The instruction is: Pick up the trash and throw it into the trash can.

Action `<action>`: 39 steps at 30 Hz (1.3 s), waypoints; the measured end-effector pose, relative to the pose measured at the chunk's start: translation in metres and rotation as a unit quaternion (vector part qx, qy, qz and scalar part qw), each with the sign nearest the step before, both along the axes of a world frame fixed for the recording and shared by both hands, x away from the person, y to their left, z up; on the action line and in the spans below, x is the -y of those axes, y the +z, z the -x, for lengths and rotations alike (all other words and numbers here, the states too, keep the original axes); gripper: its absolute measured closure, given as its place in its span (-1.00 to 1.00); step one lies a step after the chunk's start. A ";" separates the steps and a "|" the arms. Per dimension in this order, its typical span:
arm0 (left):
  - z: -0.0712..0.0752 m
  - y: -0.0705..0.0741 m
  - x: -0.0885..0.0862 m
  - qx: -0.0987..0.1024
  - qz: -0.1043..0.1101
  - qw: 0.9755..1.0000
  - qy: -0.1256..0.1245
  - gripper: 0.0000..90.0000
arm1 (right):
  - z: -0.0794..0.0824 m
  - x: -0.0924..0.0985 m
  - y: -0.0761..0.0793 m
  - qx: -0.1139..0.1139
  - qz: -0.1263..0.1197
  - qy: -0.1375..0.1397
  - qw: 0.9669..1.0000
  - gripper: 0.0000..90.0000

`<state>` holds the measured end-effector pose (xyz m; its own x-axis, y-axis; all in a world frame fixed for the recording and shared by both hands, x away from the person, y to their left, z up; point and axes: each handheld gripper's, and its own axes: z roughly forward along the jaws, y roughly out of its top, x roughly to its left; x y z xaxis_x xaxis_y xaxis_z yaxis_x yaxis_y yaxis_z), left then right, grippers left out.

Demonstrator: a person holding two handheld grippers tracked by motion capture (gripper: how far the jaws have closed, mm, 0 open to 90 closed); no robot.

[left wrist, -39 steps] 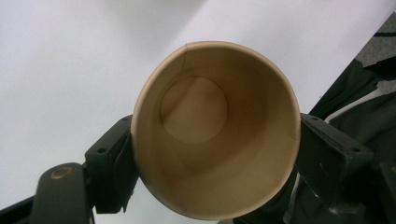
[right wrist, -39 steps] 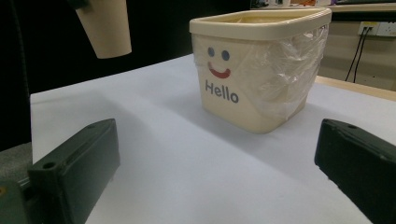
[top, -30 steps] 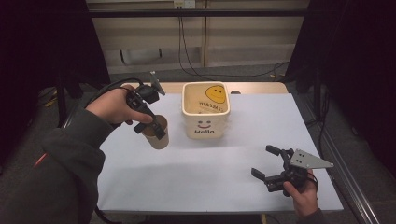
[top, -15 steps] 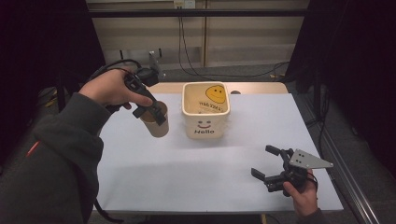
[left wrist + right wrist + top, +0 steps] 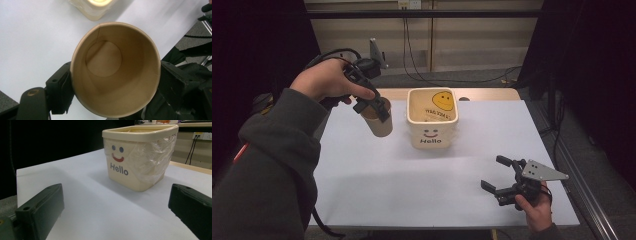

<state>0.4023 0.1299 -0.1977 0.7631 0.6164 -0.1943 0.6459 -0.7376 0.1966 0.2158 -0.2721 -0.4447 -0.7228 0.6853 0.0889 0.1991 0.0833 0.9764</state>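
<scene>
Your left hand-held gripper point(image 5: 373, 106), clamped on the paper cup point(image 5: 378, 119), has lifted it off the counter point(image 5: 412, 180) to just beside the smiley "Hello" bin point(image 5: 432, 119), ready to drop in; your right hand-held gripper point(image 5: 502, 175) rests spread, empty.

Paper cup point(image 5: 378, 120): plain brown inside and out. Bin point(image 5: 432, 120): cream, printed with a red smile, two blue-grey dot eyes, the word "Hello" and a yellow smiley inside. Surface point(image 5: 412, 185): white. Jaws: black. Sleeve point(image 5: 272, 165): dark grey.
</scene>
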 end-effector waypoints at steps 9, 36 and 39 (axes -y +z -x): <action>-0.008 0.015 0.005 -0.002 -0.004 1.000 0.001 -0.53 | 0.000 0.000 0.000 0.003 0.000 0.000 1.000 -1.00; -0.034 0.047 0.018 0.004 0.009 1.000 0.019 -0.52 | 0.000 0.004 0.000 0.004 -0.005 -0.005 1.000 -1.00; -0.036 0.048 0.022 0.007 0.006 1.000 0.019 -0.52 | 0.000 0.004 0.000 0.002 -0.006 -0.004 1.000 -1.00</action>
